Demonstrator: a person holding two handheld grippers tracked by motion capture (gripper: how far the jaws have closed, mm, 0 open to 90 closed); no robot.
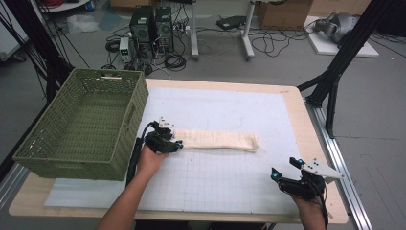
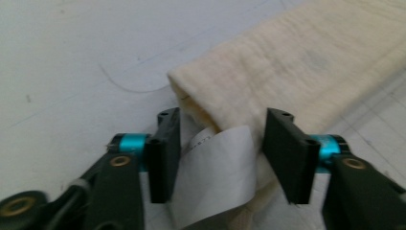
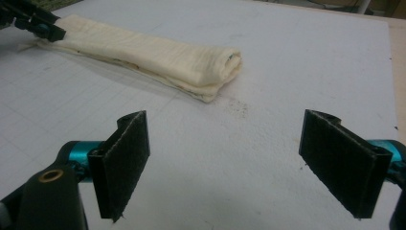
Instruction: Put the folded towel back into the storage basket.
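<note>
A: Near the table's (image 1: pixel 292 103) left edge sits my green basket (image 1: pixel 81 127), nothing visible in it. Folded cream towel (image 1: pixel 218 140) lies mid-mat, not yet lifted.

B: Grippers?

A: My left gripper (image 2: pixel 218 146) straddles the towel's left end, jaws half-closed, pads not clearly pressing. Its own view shows a white tag (image 2: pixel 218 172) between them; overhead doesn't. My right gripper (image 3: pixel 239 163) hangs spread wide, nothing in it, by the front right corner.

B: Remaining?

A: Probably pinch, lift, basket.
</note>
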